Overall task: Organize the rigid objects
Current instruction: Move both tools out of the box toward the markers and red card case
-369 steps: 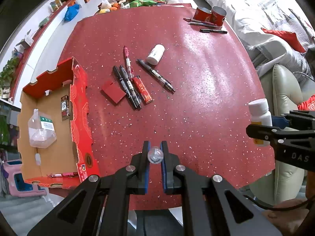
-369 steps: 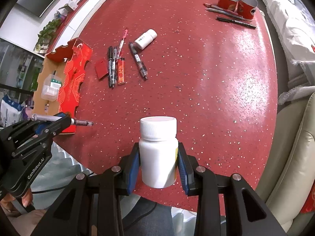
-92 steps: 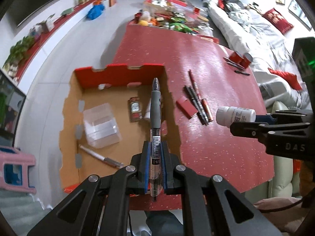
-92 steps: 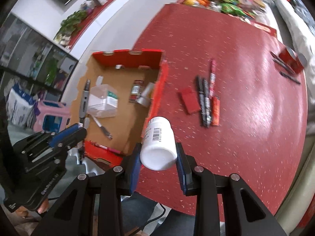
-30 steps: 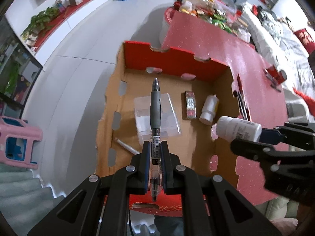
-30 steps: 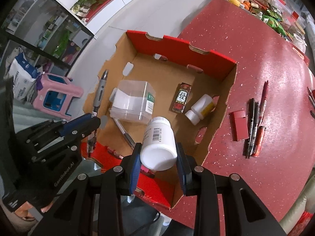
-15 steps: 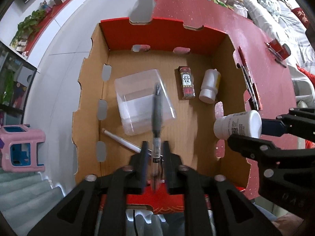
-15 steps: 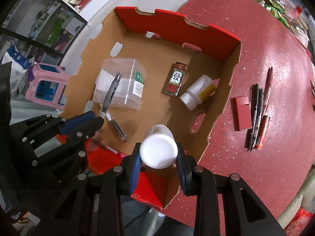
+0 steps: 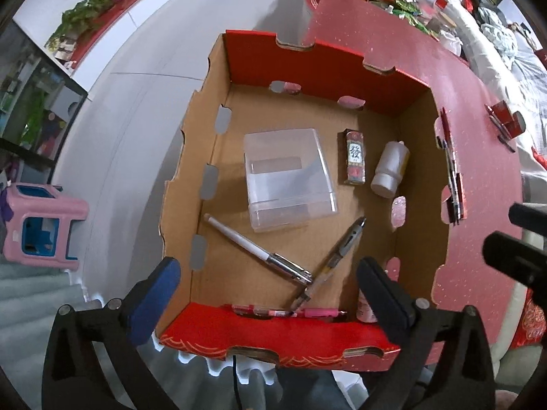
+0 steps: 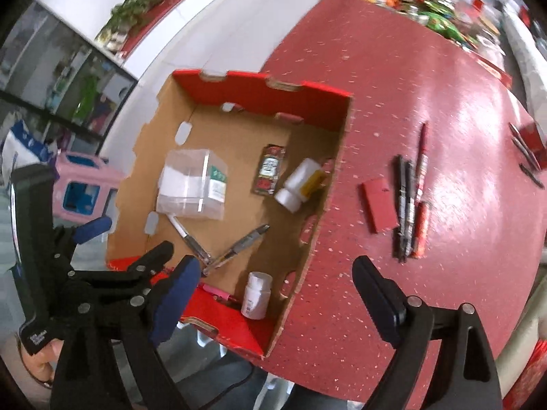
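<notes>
Release step over the cardboard box (image 9: 307,68), judged nearly complete; worth finishing cleanly before reaching for the next items. Desk (image 10: 410,102) spreads ahead and to the right of the right tool (image 10: 271,294), red and speckled; box sits at its edge, directly below the left tool (image 9: 266,287).

Both tools releasing, jaws opening wide with nothing between them; left pads straddle the near box wall without touching it, right pads hang apart over the box's near corner and the desk.

Inside the box, ahead of the left tool: clear plastic case (image 9: 289,174) in the middle; white bottle (image 9: 389,167) and small printed packet (image 9: 354,155) to its right; grey gel pen (image 9: 336,256) lying loose and slanted just ahead of the pads, its end touching a white pen (image 9: 253,242); pink pen (image 9: 290,312) along the near wall; white pill bottle (image 10: 256,294) upright in the near right corner, just below the right tool's left pad.

Best to lift straight up with jaws kept wide, clearing the notched wall; could otherwise clip the upright bottle and tip it. Remaining on the desk, ahead and right of the right tool: red card (image 10: 379,203) and a bundle of markers (image 10: 408,205), probably next.
</notes>
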